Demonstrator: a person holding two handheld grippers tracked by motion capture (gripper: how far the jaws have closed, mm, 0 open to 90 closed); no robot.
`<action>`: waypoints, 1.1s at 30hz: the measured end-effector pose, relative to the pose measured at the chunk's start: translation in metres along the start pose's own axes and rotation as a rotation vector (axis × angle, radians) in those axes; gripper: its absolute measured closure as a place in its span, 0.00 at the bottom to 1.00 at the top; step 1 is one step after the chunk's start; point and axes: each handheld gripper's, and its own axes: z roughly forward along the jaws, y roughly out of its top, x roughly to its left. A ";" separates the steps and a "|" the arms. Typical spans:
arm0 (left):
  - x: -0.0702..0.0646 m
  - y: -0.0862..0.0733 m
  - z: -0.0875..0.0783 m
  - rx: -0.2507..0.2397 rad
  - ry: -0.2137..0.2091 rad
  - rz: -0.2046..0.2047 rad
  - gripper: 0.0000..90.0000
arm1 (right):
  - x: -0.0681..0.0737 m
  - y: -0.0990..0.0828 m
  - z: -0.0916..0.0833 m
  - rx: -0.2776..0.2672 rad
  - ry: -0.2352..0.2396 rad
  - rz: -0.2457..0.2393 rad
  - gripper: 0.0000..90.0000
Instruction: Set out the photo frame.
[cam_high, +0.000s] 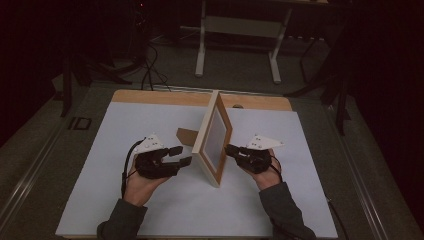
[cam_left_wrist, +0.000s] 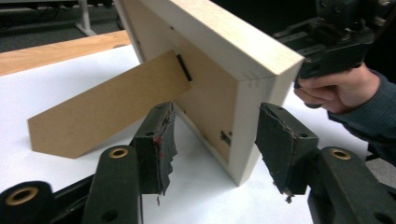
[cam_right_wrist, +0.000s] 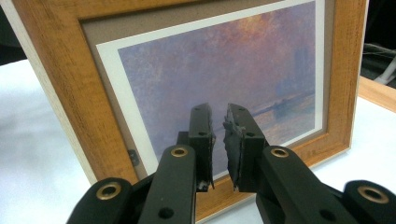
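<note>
A wooden picture frame (cam_high: 212, 137) stands upright on the white tabletop (cam_high: 125, 200), propped by its brown easel back (cam_high: 186, 135). My left gripper (cam_high: 182, 155) is open behind it. In the left gripper view its jaws straddle the frame's near bottom corner (cam_left_wrist: 243, 140) without touching it, and the easel back (cam_left_wrist: 107, 112) leans off to the left. My right gripper (cam_high: 229, 149) is at the frame's front. In the right gripper view its jaws (cam_right_wrist: 219, 109) are drawn together with only a thin slit and nothing between them, close to the printed picture (cam_right_wrist: 224, 60).
A bare wooden strip (cam_high: 160, 96) runs along the table's far edge. Beyond it, on the dark floor, stand a white desk frame (cam_high: 237, 30) and some cables (cam_high: 150, 70). The person's right hand (cam_left_wrist: 336, 88) shows past the frame in the left gripper view.
</note>
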 end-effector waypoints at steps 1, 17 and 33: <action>-0.001 0.000 0.000 0.000 -0.001 0.001 0.51 | 0.000 0.000 0.000 -0.001 0.000 0.000 0.89; -0.026 0.007 0.027 -0.013 0.054 -0.005 0.37 | 0.000 -0.002 0.000 0.000 0.002 0.003 0.89; -0.038 0.011 0.049 -0.051 0.177 -0.037 0.49 | -0.002 -0.007 -0.002 -0.001 -0.001 0.015 0.88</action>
